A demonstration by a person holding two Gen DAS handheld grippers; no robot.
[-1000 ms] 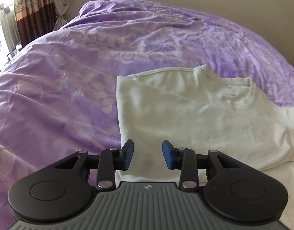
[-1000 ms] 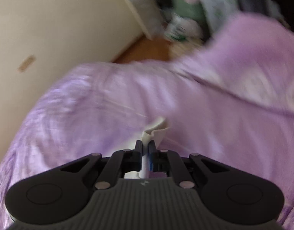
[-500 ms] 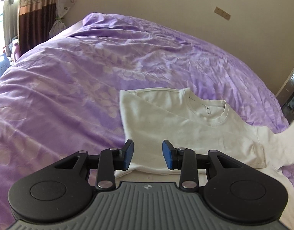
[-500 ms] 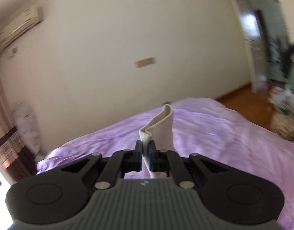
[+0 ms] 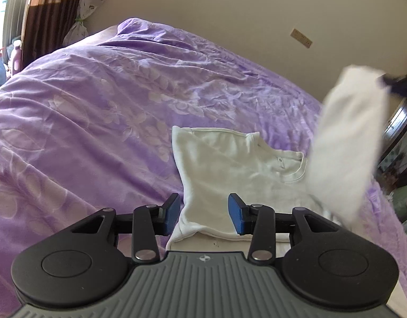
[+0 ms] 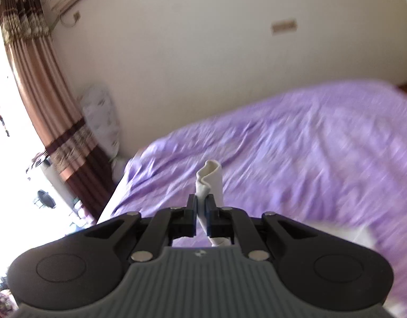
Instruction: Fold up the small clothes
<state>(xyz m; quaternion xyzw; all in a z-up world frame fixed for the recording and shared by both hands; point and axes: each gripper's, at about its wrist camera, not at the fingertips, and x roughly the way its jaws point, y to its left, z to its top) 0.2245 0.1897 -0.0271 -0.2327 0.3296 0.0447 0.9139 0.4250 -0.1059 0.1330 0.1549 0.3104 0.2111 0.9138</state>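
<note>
A white T-shirt (image 5: 230, 169) lies on the purple bedspread (image 5: 97, 111), its left side folded in and its collar at the right. My left gripper (image 5: 203, 212) is open and empty, hovering just above the shirt's near hem. My right gripper (image 6: 202, 212) is shut on the shirt's right sleeve (image 6: 210, 177), a pinched white fold sticking up between the blue pads. In the left wrist view that sleeve (image 5: 346, 143) is lifted high at the right, blurred, with the right gripper (image 5: 399, 82) at its top.
A cream wall (image 5: 230, 13) with a socket plate (image 5: 301, 37) runs behind the bed. Brown curtains (image 6: 44, 106) and a bright window stand at the left. Clutter lies on the floor at the bed's right side (image 5: 397, 177).
My right gripper has lifted the sleeve up and swung it over toward the shirt body. The left gripper stayed open and drew back a little from the shirt.
</note>
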